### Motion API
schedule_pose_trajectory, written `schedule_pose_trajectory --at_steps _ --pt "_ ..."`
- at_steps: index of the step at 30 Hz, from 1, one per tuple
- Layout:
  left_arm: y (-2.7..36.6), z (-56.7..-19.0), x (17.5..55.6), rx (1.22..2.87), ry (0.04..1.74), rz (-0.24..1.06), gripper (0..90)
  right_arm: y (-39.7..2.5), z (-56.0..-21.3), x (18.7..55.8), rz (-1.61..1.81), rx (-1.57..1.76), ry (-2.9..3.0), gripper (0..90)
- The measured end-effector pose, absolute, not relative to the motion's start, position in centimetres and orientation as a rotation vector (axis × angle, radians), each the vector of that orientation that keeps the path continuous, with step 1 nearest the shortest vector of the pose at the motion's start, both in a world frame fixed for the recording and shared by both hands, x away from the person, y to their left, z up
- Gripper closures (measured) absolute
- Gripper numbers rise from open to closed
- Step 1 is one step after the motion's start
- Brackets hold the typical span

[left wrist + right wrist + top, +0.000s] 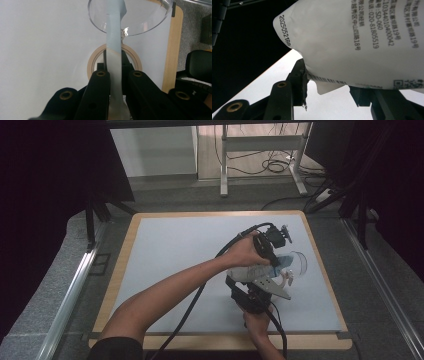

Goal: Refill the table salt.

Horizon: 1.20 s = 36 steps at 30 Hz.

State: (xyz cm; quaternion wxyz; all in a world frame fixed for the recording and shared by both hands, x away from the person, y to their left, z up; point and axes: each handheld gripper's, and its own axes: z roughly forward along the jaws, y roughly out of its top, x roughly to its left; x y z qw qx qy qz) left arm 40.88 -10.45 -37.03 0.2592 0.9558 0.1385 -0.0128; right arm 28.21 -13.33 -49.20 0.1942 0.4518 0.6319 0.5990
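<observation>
Pale grey matting covers the wooden-edged table (120,270), with dark curtains at both sides and a metal desk frame (260,157) on the floor beyond. Over the right half of the mat both hands meet around a white plastic pouch (260,279) printed with black text and a date code. The right gripper (252,299), held from the near edge, is clamped on the pouch's lower sealed edge; its own view shows the jaws pinching that seam (322,81) with the swollen bag (362,42) rising above them. The left gripper (270,251), reaching in from the far side, is closed on the pouch's upper end, seen edge-on as a thin grey-white strip (114,62) between its jaws. Just beyond the strip sits a clear plastic bowl (147,22), and a tan ring (93,62) lies on the mat beneath.
</observation>
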Motion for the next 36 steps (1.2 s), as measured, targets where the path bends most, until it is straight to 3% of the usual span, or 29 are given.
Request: schedule_pose_trajectory --at_steps 36 --pt "-10.75 -37.28 40.90 2.620 0.364 -0.040 90.0 -13.13 -49.13 28.30 1.683 1.291 1.763 54.5"
